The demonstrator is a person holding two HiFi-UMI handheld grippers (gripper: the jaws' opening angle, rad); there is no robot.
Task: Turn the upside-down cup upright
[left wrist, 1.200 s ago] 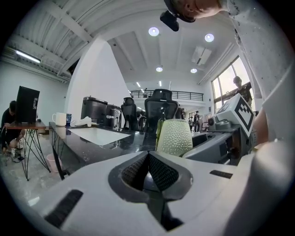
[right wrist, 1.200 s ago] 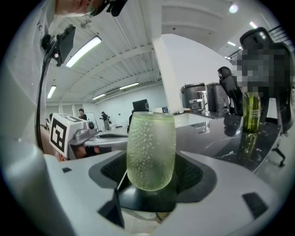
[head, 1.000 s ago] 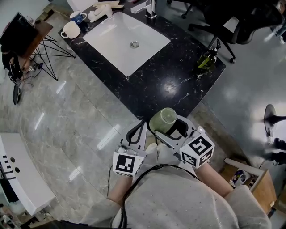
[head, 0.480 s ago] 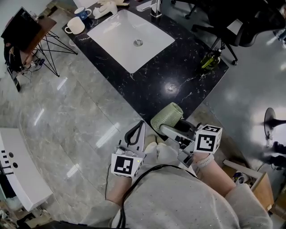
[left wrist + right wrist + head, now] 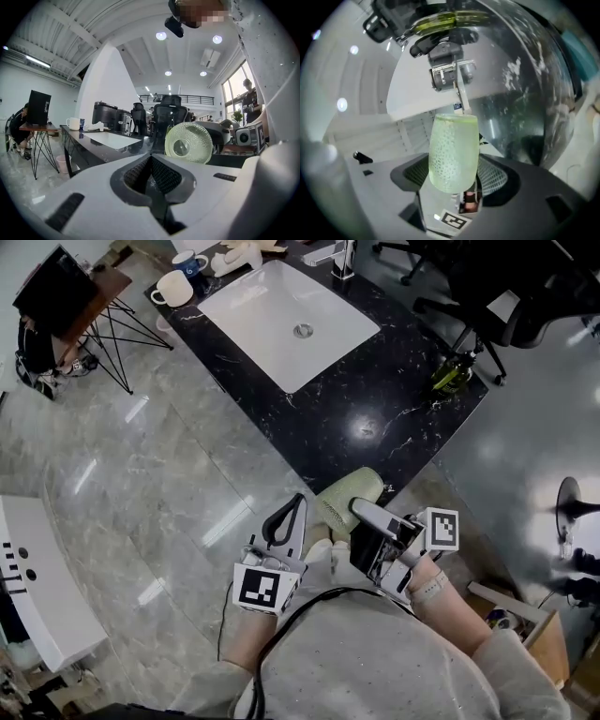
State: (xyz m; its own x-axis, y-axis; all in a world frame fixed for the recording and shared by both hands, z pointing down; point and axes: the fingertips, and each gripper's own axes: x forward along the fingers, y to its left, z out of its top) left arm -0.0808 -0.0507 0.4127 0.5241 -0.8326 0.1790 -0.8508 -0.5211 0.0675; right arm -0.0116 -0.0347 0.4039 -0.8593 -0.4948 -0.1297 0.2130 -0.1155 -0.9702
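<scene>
Rotation looks about half done, by my reckoning. My right gripper [image 5: 453,174] is clamped on the cup [image 5: 453,151], its two pads pressing the dimpled green wall from either side. In the head view the cup [image 5: 347,495] lies roughly on its side in those jaws, in the air, with the counter [image 5: 375,409] just ahead of the jaw tips. My left gripper [image 5: 151,176] is clenched on nothing, pads meeting. The cup [image 5: 189,143] sits ahead of and to the right of its jaws, showing them a round end that I take for the base.

Next, I judge, the right wrist must roll on until the mouth faces up. Then I reach forward over the counter, lower the base flat onto it, and only then part the jaws. The grip should stay firm through the roll, since the glass looks slippery.
</scene>
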